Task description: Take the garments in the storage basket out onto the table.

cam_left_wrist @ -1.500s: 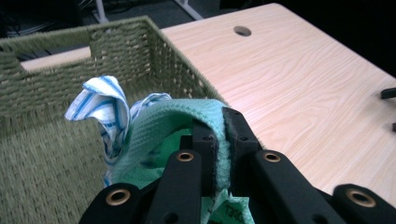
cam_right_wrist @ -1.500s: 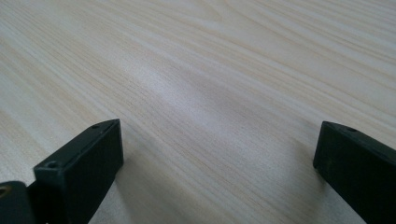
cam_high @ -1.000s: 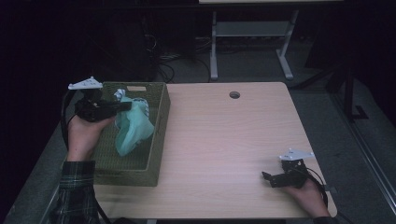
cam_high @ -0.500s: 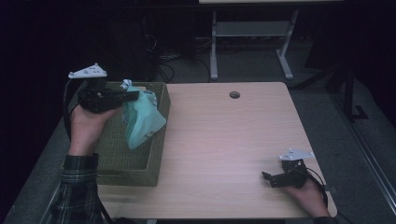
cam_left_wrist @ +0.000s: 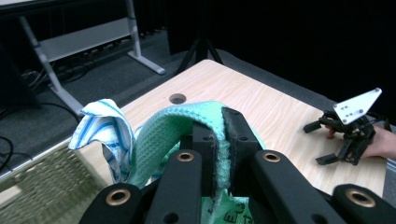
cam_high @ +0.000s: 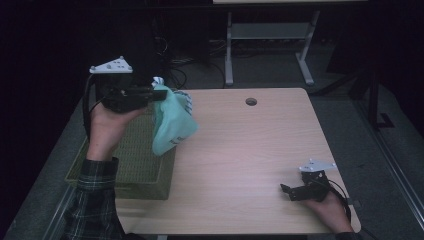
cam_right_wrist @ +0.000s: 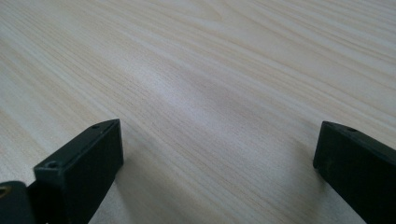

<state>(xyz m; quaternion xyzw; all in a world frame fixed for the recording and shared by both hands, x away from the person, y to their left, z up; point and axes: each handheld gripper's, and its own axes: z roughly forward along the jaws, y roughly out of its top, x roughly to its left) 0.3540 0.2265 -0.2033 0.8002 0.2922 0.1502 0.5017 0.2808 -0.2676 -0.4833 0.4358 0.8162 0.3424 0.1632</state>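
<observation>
The mint-green towel (cam_high: 172, 125) hangs from the left gripper (cam_high: 150, 95) at the far left, above the right wall of the woven basket (cam_high: 135, 165); its long axis runs roughly straight down, top bunched in the fingers, lower end dangling over the basket rim and the edge of the tabletop (cam_high: 250, 150). In the left gripper view the left gripper (cam_left_wrist: 223, 140) has its fingers (cam_left_wrist: 205, 144) narrowed onto a fold of the towel (cam_left_wrist: 177, 126), cloth pinched tight between the pads; a second cloth w/ blue stripes (cam_left_wrist: 105, 130) sits bunched against the green one, and I can't tell whether it's clamped too or just carried along.

Relation that matters for the next move, as I judge it: the bare wood lies to the right of the hanging towel, so a set-down means carrying it right, clear of the basket wall, then lowering so the loose end lands first; the left hand (cam_high: 107, 127) is by far the nearer one.

The right gripper (cam_high: 295, 192) rests at the near right corner of the tabletop, well apart from the towel; its fingers (cam_right_wrist: 77, 163) stand wide, nothing between them but wood grain, holding nothing. It could pin or take a corner once the towel is down; risk is the striped cloth dropping off en route.
</observation>
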